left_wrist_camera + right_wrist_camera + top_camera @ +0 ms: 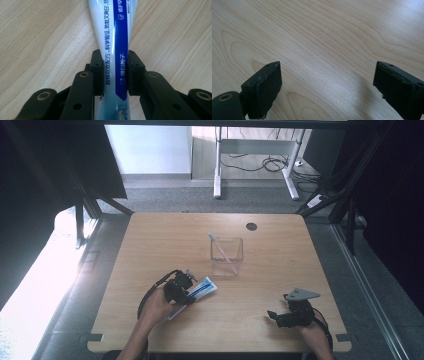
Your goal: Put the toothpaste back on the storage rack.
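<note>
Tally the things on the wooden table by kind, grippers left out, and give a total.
White-and-blue toothpaste tube: 1
Clear square plastic cup: 1
Pink toothbrush leaning in the cup: 1
Total: 3

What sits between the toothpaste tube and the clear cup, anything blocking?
Nothing visible. The left gripper is clamped on the toothpaste tube; bare table lies between it and the clear cup, which holds a pink toothbrush.

The place looks like an office or lab recording bay: a light wooden bench (165,240) with a cable hole stands on grey carpet (165,200), framed by black struts (345,195), with a white-legged desk (255,165) and loose cables (272,164) on the floor behind.
</note>
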